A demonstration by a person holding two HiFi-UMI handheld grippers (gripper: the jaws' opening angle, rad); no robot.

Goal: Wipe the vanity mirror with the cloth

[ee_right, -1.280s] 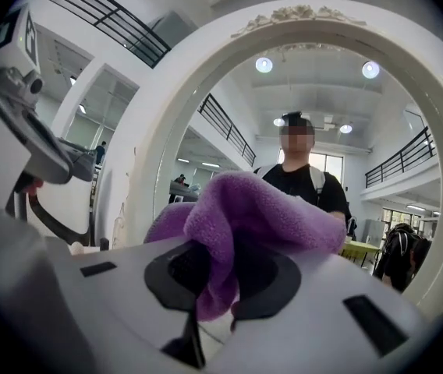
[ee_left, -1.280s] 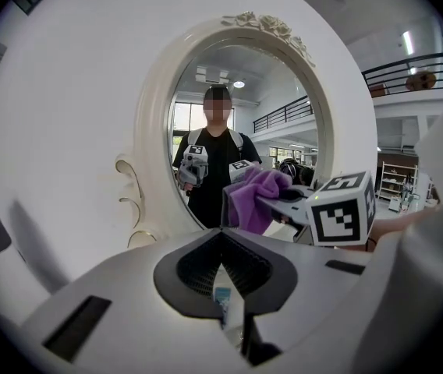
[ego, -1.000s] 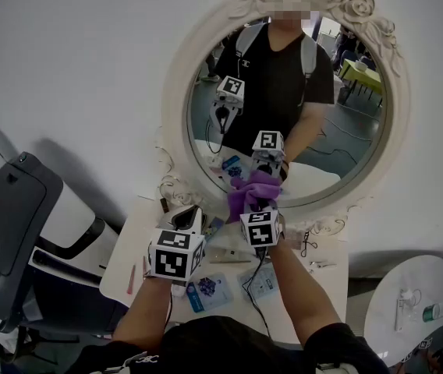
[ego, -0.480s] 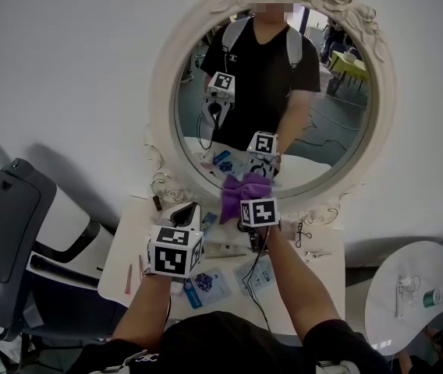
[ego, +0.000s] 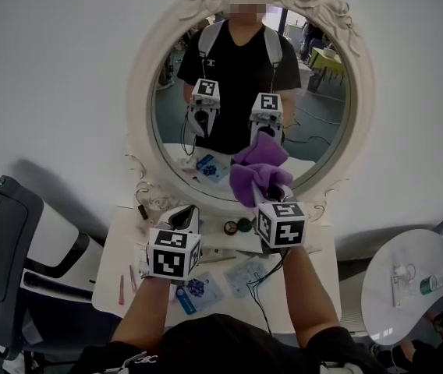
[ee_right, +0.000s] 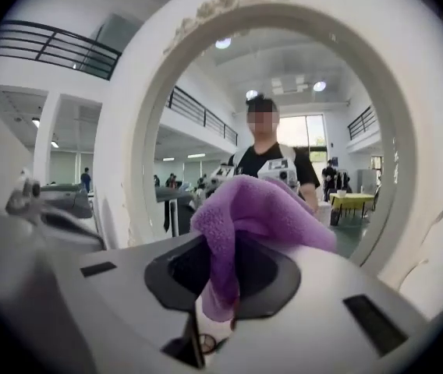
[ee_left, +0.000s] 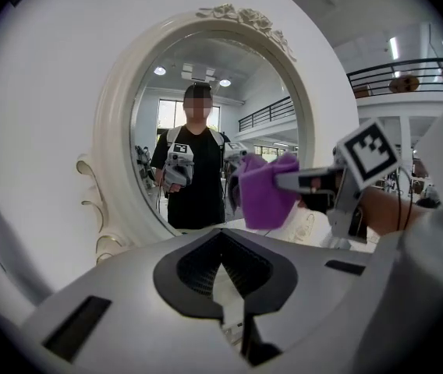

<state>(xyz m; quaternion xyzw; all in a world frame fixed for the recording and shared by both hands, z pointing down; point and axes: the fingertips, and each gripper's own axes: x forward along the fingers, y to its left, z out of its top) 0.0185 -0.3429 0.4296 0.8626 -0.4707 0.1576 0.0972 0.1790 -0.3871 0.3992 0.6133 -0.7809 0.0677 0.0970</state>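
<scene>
The round vanity mirror (ego: 245, 84) in its ornate white frame (ego: 139, 107) hangs above the table. A purple cloth (ego: 257, 174) is bunched against the lower part of the glass and meets its own reflection there. My right gripper (ego: 271, 197) is shut on it from below. In the right gripper view the cloth (ee_right: 262, 209) fills the jaws of the right gripper (ee_right: 220, 306), with the mirror frame (ee_right: 120, 154) close ahead. My left gripper (ego: 182, 220) hovers lower left over the table, shut and empty. The left gripper view shows the left gripper (ee_left: 233, 318), the cloth (ee_left: 267, 192) and the mirror frame (ee_left: 115, 131).
The white vanity table (ego: 114, 265) carries small packets (ego: 194, 289), cosmetics (ego: 237, 226) and a cable. A grey chair (ego: 3, 232) stands at the left. A round white side table (ego: 409, 287) with small items is at the lower right.
My right gripper has lifted the cloth from the mirror's bottom rim up onto the lower glass. The left gripper has stayed roughly where it was.
</scene>
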